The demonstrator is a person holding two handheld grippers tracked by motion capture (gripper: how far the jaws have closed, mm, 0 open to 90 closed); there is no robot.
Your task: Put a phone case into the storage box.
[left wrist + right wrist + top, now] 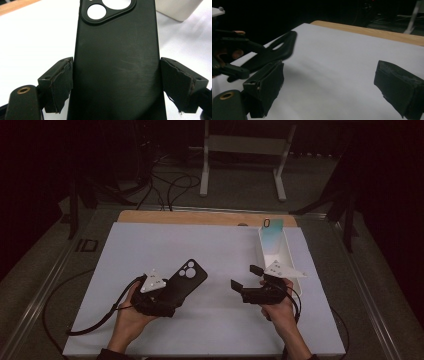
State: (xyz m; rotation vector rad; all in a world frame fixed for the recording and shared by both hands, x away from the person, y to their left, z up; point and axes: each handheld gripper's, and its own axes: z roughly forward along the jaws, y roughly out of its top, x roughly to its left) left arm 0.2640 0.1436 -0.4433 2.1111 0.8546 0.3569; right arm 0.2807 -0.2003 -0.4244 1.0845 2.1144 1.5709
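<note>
Left gripper [172, 292] holds phone case [187, 277] over white table [150, 250].

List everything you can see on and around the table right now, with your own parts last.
phone case: one, black, camera cutouts at its far end, held across its width in the left tool, left of centre.
box: one, white, long and open-topped, far right of the mat.
phone: one, pale iridescent back, leaning in the box's far end.
mat: one, white, covering the table.
table: one, wooden, edge showing beyond the mat.
stand: one, white, on the floor behind.
left tool: black, gripping the case.
right tool: black, open, empty.
</note>
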